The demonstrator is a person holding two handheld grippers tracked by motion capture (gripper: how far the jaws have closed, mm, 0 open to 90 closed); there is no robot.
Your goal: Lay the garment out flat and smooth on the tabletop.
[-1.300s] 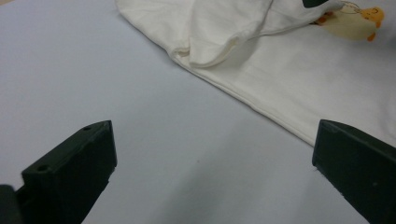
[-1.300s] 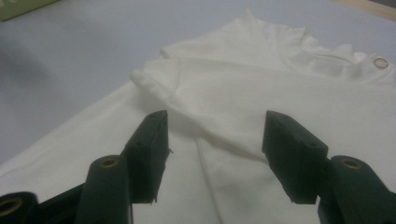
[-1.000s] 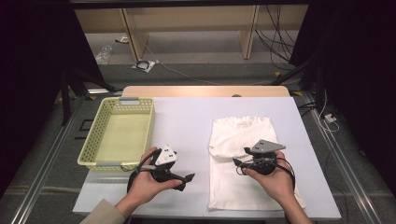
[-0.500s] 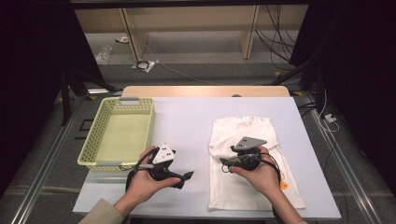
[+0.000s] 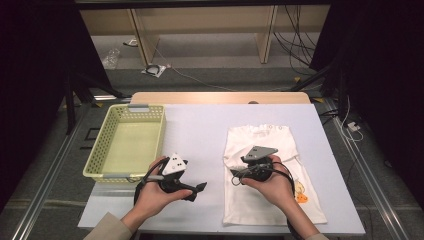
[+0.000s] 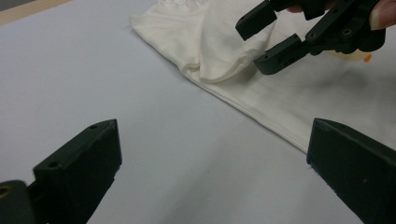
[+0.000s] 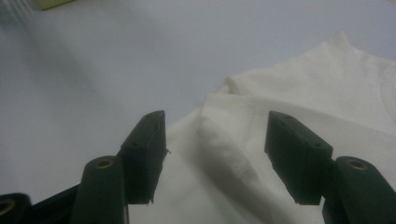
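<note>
Presently catalogued: white T-shirt, laid flat on the counter's right half. Right gripper, jaws just narrowed, not yet pressing, is set astride the folded sleeve, seemingly for pinching. Left gripper, jaws wide and empty, is held beside.

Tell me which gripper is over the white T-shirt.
The right gripper: its open fingers straddle a raised fold at the white T-shirt's edge. The left gripper sits over bare table, beside the yellow basket.
</note>
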